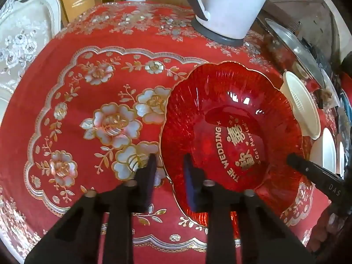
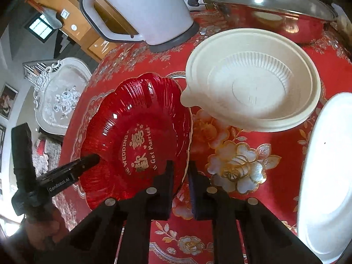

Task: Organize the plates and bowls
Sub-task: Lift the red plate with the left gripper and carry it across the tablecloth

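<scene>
A red scalloped glass plate (image 1: 220, 121) with gold lettering sits over the red flowered tablecloth (image 1: 72, 70). My left gripper (image 1: 169, 161) straddles its left rim, one finger outside and one over the plate, shut on it. In the right wrist view the same plate (image 2: 136, 114) lies left of centre, and my right gripper (image 2: 180, 167) is shut on its gold-edged right rim. The other gripper's finger (image 2: 88, 159) shows at the plate's far side. A cream plastic bowl (image 2: 253, 88) stands just right of the plate. A white plate (image 2: 325, 176) lies at the right edge.
A white electric kettle (image 2: 143, 11) stands at the back of the table. A steel pot with a glass lid (image 2: 275, 6) is behind the cream bowl. A white carved chair (image 1: 22, 33) stands beyond the table's left edge. A person's hand (image 2: 41, 228) holds the left gripper.
</scene>
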The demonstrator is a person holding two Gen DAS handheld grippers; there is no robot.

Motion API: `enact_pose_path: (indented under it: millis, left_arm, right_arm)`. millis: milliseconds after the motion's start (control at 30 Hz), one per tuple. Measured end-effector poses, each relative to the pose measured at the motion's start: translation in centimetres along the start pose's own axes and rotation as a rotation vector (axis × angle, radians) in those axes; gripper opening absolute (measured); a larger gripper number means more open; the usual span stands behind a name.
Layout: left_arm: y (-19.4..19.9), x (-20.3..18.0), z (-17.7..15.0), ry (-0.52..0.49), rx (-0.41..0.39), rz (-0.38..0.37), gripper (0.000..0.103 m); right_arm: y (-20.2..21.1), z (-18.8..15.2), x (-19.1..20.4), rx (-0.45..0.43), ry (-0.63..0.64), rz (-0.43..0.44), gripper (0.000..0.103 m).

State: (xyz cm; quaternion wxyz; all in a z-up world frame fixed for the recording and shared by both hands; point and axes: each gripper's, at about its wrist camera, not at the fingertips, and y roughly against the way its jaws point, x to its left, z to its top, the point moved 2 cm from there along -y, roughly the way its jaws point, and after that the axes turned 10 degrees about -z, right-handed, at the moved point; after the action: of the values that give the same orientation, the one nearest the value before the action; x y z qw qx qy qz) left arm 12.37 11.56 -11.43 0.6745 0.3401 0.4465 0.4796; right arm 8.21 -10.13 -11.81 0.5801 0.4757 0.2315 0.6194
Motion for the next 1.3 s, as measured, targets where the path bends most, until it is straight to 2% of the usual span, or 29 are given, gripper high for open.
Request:
enact_pose_path:
  millis: [33, 433, 767, 1000, 1267, 1300]
  left_arm:
    - [0.1, -0.1, 0.0, -0.001, -0.005, 0.0, 0.009]
    - [1.8, 0.0, -1.0, -0.01, -0.026, 0.017, 0.009]
    - [3.8, 1.2, -3.1, 0.011, -0.055, 0.013, 0.009]
    - [5.7, 3.9, -5.4, 0.058, -0.079, 0.049, 0.009]
    - [7.1, 9.0, -7.3, 0.143, -0.085, 0.116, 0.012]
    - [7.2, 9.5, -7.3, 0.146, -0.086, 0.121, 0.013]
  right_arm:
    - [0.0, 0.0, 0.0, 0.004, -0.003, 0.001, 0.012]
    - [0.9, -0.8, -0.2, 0.013, -0.055, 0.071, 0.012]
    - [3.2, -3.4, 2.4, -0.015, 0.06, 0.064, 0.015]
    - [2.9, -6.7, 5.1, 0.044, 0.115, 0.112, 0.015]
    - [1.6, -12.7, 9.9, 0.174, 0.098, 0.237, 0.02]
    - [1.3, -13.7, 10.7, 0.195, 0.092, 0.27, 0.024]
